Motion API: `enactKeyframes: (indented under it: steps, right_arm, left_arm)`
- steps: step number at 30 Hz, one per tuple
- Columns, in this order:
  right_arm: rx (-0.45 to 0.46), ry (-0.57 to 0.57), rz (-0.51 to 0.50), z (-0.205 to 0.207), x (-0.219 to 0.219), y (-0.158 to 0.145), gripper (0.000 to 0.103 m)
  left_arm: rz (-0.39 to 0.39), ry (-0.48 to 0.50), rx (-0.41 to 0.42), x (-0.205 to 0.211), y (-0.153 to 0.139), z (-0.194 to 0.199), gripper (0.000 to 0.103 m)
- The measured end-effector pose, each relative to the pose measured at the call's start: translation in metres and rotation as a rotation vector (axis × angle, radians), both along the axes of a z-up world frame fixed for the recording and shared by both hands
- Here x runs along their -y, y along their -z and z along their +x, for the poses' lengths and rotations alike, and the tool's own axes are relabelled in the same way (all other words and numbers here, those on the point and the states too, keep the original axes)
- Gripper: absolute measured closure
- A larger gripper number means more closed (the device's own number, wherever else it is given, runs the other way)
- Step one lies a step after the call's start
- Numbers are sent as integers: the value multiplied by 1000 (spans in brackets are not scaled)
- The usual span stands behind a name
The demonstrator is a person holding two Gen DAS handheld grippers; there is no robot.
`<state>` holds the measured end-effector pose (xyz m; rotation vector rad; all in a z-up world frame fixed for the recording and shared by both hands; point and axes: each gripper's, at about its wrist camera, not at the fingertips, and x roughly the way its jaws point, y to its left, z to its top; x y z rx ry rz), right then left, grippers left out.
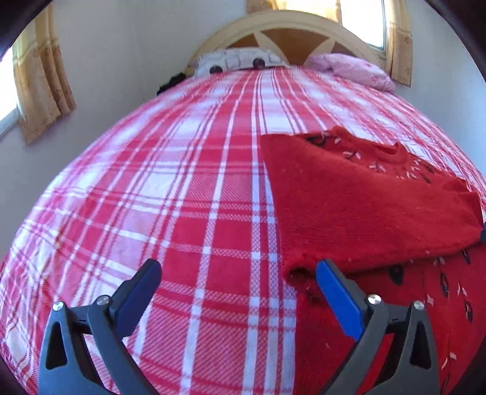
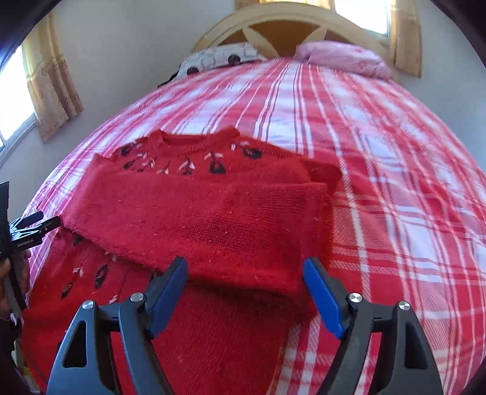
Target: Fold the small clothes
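A red knitted sweater [image 2: 194, 218] lies on the bed, toward its near end, partly folded: one portion is turned over across the body so a plain, fuzzy red panel covers the middle, while the neckline [image 2: 194, 138] at the far edge shows a row of dark and pale pink stitched motifs, and the same motifs run along the lower part nearest the left hand-held gripper. Bits of pale lint speck the wool. The only writing to be seen is a small white label on the black body of the left hand-held gripper [image 2: 45, 223] as it appears at the edge of the right wrist view, too small to read with certainty. The right hand-held gripper [image 2: 246, 273] hangs over the near fold with its blue-padded jaws spread wide and nothing pinched between them. In its own view, the left hand-held gripper [image 1: 240, 279] is likewise wide open; one blue pad [image 1: 337, 300] sits just at the sweater's left corner, the other over bare cover. Under the sweater spreads a red and white checked bedcover [image 1: 182, 197]. At the head of the bed lie a white patterned pillow [image 2: 218, 57] and a pink pillow [image 2: 343, 57] against a cream arched headboard [image 2: 273, 21], with tan curtains [image 2: 48, 85] at the windows on either side.
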<state>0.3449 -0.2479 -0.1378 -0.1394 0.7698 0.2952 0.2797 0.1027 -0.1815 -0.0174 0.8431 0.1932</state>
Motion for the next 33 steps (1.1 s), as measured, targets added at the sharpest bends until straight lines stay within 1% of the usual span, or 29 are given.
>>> enactKeyframes:
  steps: [2, 3, 4, 5, 6, 8, 11, 16, 19, 21, 23, 24, 26, 27, 28, 29, 30, 31, 32, 33]
  right_arm:
    - [-1, -6, 5, -7, 0, 0, 24]
    - [-8, -5, -10, -7, -1, 3, 24]
    - [-14, 2, -47, -6, -2, 8, 24]
    - [-26, 11, -70, -5, -2, 12, 24]
    - [-33, 18, -71, -3, 1, 15, 24]
    - [-22, 41, -35, -4, 11, 16, 24]
    - [-48, 70, 29, -8, 23, 15, 24]
    - [-38, 49, 24, -28, 25, 18, 24]
    - [-40, 55, 60, -34, 29, 17, 24]
    - [-20, 58, 69, -34, 30, 11, 24]
    - [44, 60, 62, -35, 27, -3, 24]
    - [66, 39, 71, -32, 22, -13, 24]
    - [81, -2, 84, -21, 12, -27, 24]
    - [87, -14, 74, -11, 6, -34, 24]
    - [92, -2, 43, 1, 1, -40, 25]
    - [100, 24, 19, 12, 1, -42, 29]
    - [96, 41, 15, 22, 2, -43, 34]
    - [75, 53, 21, 34, 6, -42, 42]
    - [40, 76, 30, 47, 12, -37, 47]
    - [8, 106, 32, 59, 18, -31, 49]
  left_arm:
    - [12, 21, -37, 4, 7, -1, 0]
    - [19, 26, -51, 5, 11, 1, 0]
    - [32, 24, -68, 6, 18, 1, 0]
    - [32, 22, -74, 6, 20, 1, 0]
    - [26, 21, -67, 5, 19, 1, 0]
    - [22, 16, -64, 4, 17, 0, 0]
    - [27, 29, -68, 5, 16, -4, 0]
    - [21, 41, -67, 7, 17, -12, 0]
    - [25, 37, -65, 8, 15, -10, 0]
    - [22, 37, -46, 9, 9, -8, 0]
    - [23, 37, -10, 11, -3, -3, 0]
    - [19, 37, 5, 12, -9, 0, 0]
    - [10, 36, 26, 13, -16, 8, 0]
    - [12, 33, 31, 13, -18, 13, 0]
    - [24, 17, 36, 12, -18, 20, 0]
    - [30, 6, 38, 11, -18, 24, 0]
    - [32, -4, 38, 9, -17, 28, 0]
    - [29, -18, 34, 5, -15, 32, 0]
    - [21, -27, 29, 3, -13, 34, 0]
    - [10, -32, 29, 1, -12, 33, 0]
